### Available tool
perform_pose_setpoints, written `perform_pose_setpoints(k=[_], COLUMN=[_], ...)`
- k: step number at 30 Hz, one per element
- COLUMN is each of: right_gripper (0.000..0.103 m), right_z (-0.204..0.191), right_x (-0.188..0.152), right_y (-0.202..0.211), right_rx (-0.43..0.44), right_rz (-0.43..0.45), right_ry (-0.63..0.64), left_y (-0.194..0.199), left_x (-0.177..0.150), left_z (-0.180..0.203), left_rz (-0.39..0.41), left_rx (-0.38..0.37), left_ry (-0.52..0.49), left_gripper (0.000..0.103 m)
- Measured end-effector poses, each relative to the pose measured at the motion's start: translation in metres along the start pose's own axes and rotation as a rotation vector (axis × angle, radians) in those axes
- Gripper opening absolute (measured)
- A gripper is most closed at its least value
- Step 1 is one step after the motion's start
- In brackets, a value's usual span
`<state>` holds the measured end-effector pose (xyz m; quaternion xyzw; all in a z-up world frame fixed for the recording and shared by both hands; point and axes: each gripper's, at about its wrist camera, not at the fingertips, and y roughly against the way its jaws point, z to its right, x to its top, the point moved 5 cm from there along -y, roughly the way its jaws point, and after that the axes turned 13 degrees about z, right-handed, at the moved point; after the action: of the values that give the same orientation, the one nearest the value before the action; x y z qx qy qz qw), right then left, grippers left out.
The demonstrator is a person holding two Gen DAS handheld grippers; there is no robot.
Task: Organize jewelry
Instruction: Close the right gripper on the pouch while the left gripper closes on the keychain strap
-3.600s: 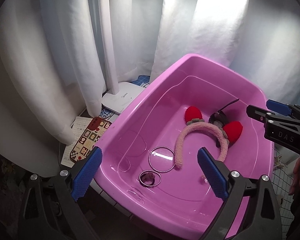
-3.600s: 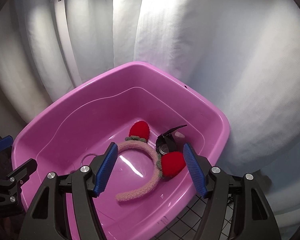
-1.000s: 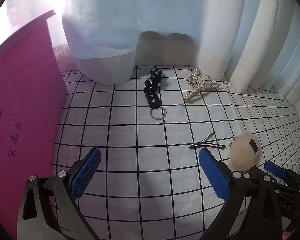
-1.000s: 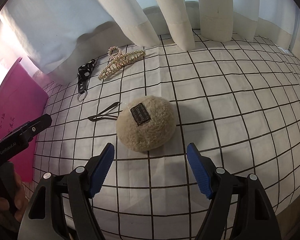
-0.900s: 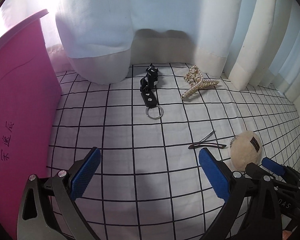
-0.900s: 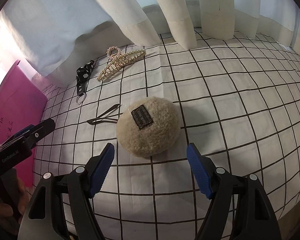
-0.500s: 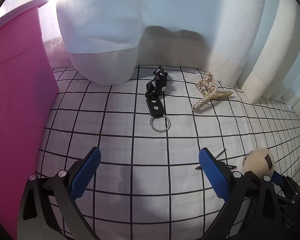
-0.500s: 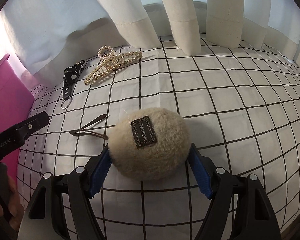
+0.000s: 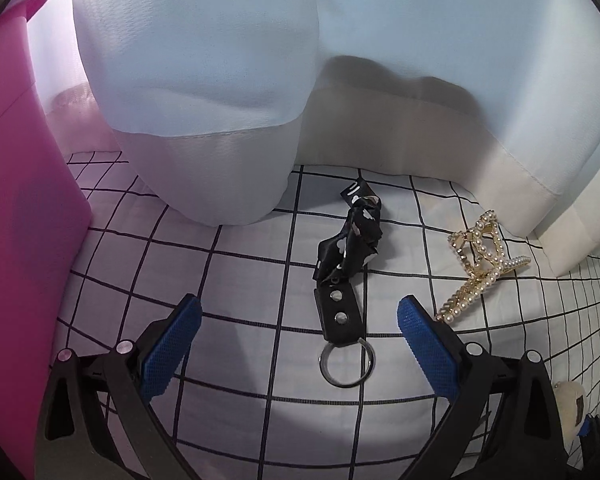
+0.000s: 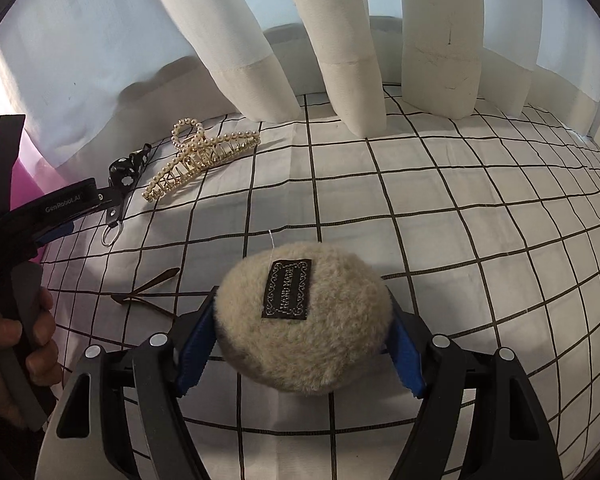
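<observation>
A black keychain strap with a ring (image 9: 342,312) lies on the checked cloth, between the open jaws of my left gripper (image 9: 298,334). It also shows in the right wrist view (image 10: 118,196). A gold pearl hair claw (image 9: 478,266) lies to its right; it shows in the right wrist view too (image 10: 198,160). My right gripper (image 10: 302,344) is shut on a beige fluffy puff with a black label (image 10: 304,324), low over the cloth. The puff shows at the lower right edge of the left wrist view (image 9: 572,408). A thin brown hairpin (image 10: 150,286) lies left of the puff.
The pink tub's wall (image 9: 16,208) stands at the left. White curtains (image 9: 204,92) hang down onto the cloth behind the items, and in the right wrist view (image 10: 340,40). The checked cloth (image 10: 480,208) stretches to the right.
My left gripper has moved forward, so the keychain now lies between its jaws. My right gripper has closed its pads onto the fluffy puff.
</observation>
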<state>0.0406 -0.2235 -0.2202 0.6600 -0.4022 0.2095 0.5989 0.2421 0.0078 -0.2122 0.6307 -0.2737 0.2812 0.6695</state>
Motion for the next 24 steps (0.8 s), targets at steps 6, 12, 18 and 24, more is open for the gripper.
perform_pose_setpoints(k=[6,12,18,24], right_gripper=[0.071,0.071,0.071,0.07], right_z=[0.0,0.0,-0.003,-0.009], right_x=[0.004,0.008,0.008,0.008], right_y=[-0.007,-0.012,-0.015,-0.018], right_rx=[-0.008,-0.019,-0.042,-0.047], right_rz=[0.017,0.028,0.034,0.032], right_ry=[0.002,0.009,0.041,0.077], left_y=[-0.016,-0.03,-0.043,-0.034], left_x=[0.005,0.012,0.021,0.021], left_z=[0.003,0.003,0.008,0.028], left_rz=[-0.003,0.0,0.013,0.034], left_rx=[0.007,0.017,0.041,0.007], left_ry=[-0.013,-0.019,-0.045,-0.084], left_gripper=[0.097,0.097,0.095,0.058])
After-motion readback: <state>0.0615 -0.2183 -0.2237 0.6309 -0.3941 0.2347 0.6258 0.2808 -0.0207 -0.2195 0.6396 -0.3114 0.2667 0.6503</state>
